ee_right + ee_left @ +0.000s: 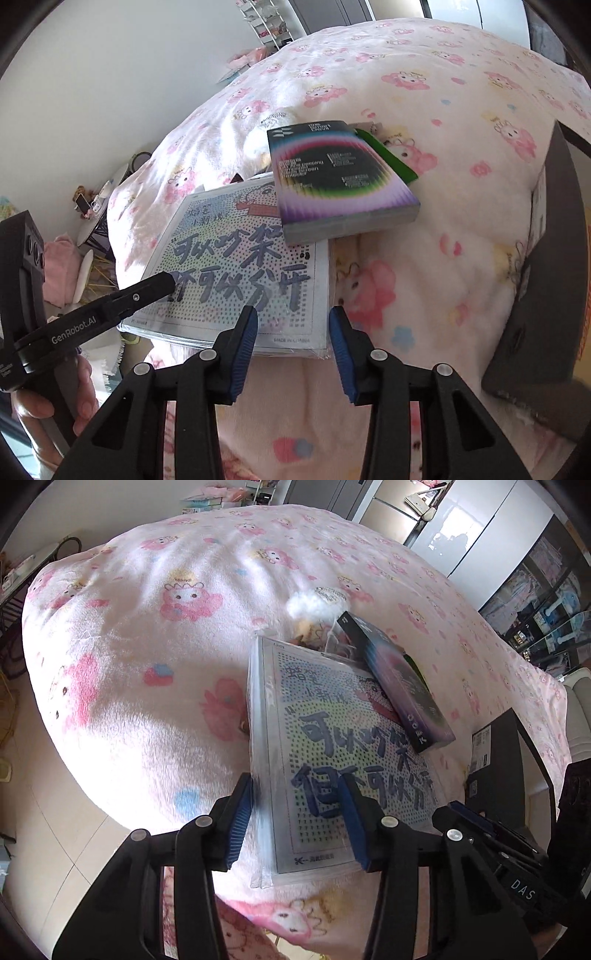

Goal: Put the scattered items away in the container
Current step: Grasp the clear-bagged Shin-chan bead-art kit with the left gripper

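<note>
Left wrist view, tool: the left gripper (pixel 297 823) points steeply down, jaws standing wide astride the near left corner of the flat plastic-wrapped kit (pixel 332 746); whether the blue pads (pixel 240 827) press it cannot be told.

Left wrist view, task's things: the kit lies straight ahead of the fingers on the pink blanket (pixel 140 657); the dark book (pixel 402 686) rests tilted on the kit's far right corner, a white fluffy toy (pixel 306 605) beyond it. The black box (pixel 506 771), likely the container, sits off to the right.

Left wrist view, room: bare blanket lies left and ahead; the bed's edge and floor fall away at lower left.

Right wrist view, tool: the right gripper (pixel 293 350) hangs with jaws apart and empty, just short of the kit's (pixel 240 280) near right corner, one finger over the sheet, the other over bare blanket.

Right wrist view, partner: a black finger of the left gripper (pixel 147 291) lies on the kit's left side, a hand (pixel 55 402) behind it.

Right wrist view, container: the black box's wall (pixel 535 314) stands to the right, clear blanket between.

Step, as judged: a two-handed lift of the kit seems under way. Best to take both near corners evenly and keep it level, since the book (pixel 340 177) riding on it could slide off.

Caution: the wrap looks slippery and thin at the edge.
</note>
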Demonstrator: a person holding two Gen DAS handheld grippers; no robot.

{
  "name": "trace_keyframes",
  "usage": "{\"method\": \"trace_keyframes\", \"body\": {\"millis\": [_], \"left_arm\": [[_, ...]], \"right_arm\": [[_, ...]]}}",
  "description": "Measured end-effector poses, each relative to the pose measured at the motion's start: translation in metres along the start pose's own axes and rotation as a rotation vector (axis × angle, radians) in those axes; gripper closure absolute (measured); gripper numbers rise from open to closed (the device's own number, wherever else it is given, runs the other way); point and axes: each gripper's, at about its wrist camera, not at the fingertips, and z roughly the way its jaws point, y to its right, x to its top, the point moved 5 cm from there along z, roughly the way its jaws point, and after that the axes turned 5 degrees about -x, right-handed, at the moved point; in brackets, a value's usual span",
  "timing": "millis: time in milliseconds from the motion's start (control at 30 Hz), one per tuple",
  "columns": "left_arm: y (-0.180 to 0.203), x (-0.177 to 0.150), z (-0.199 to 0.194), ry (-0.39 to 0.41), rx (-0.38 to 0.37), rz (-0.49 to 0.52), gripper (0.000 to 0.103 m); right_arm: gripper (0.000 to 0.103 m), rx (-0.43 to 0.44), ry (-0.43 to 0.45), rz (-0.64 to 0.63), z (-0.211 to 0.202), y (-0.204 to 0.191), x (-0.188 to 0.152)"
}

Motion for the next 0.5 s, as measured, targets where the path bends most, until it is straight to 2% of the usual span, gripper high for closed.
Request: {"method": "trace_keyframes", "body": {"millis": [100, 200, 267, 400, 500], "left_arm": [[0.007, -0.021, 0.001, -0.049, -0.01, 0.04, 0.056], [0.013, -0.028, 0.007, -0.069, -0.022, 0.065, 0.056], [0.009, -0.023, 0.008, -0.057, -0.018, 0.047, 0.056], [-0.002, -0.004, 0.01, -0.007, 0.027, 0.043, 0.056], [-0.007, 0.0, 0.02, -0.022, 0.032, 0.027, 0.056]], "right_arm": [[0.067, -0.026, -0.015, 0.011, -0.006, 0.003, -0.03], [0.067, -0.016, -0.027, 0.042, -0.01, 0.012, -0.042], [0.067, 0.006, -0.022, 0.061, -0.01, 0.016, -0.042], [0.067, -0.042, 0.014, 0.05, -0.001, 0.022, -0.04], [0.066, -0.042, -0.014, 0.054, 0.013, 0.032, -0.034]]}}
